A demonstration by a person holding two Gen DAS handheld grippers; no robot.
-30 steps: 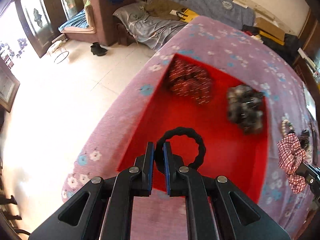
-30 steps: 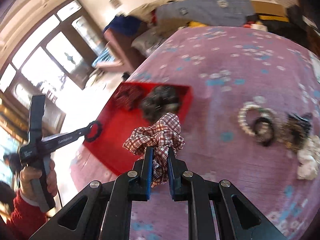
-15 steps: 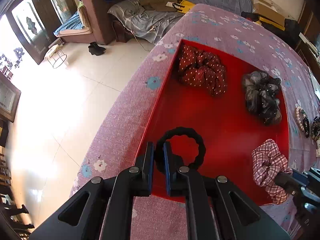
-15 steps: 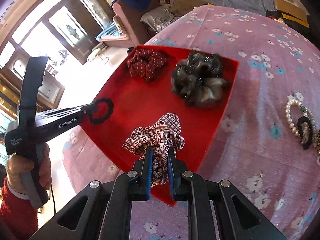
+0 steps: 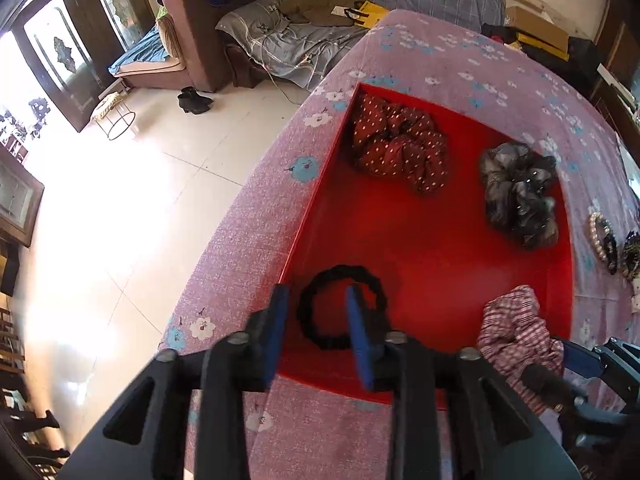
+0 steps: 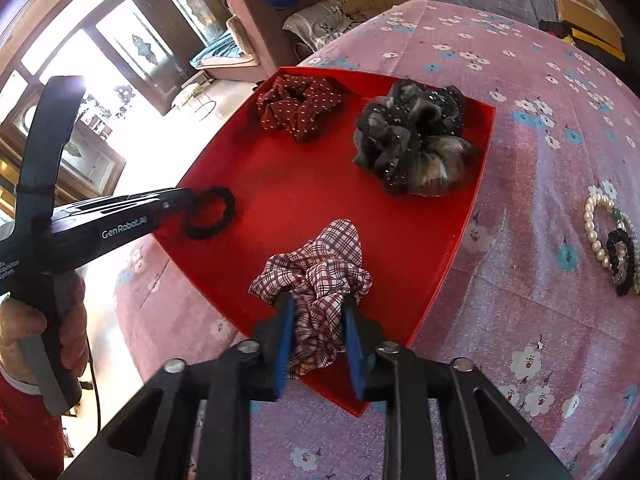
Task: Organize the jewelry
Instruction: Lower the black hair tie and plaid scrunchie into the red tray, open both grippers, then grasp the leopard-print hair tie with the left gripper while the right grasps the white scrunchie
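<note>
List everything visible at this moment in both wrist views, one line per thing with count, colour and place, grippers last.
red tray: 1, red, on the tablecloth near its left edge
dotted scrunchie: 1, dark red with white dots, tray's far left corner
grey scrunchie: 1, grey-black, tray's far right corner
black hair tie: 1, black, tray's near left corner, around one finger of the left gripper
plaid scrunchie: 1, red-white check, near right part of tray
pearl bracelet: 1, white, on cloth right of tray
tablecloth: 1, pink floral, covers table
left gripper: 1, black with blue pads, open
right gripper: 1, same colours, open astride the plaid scrunchie
</note>
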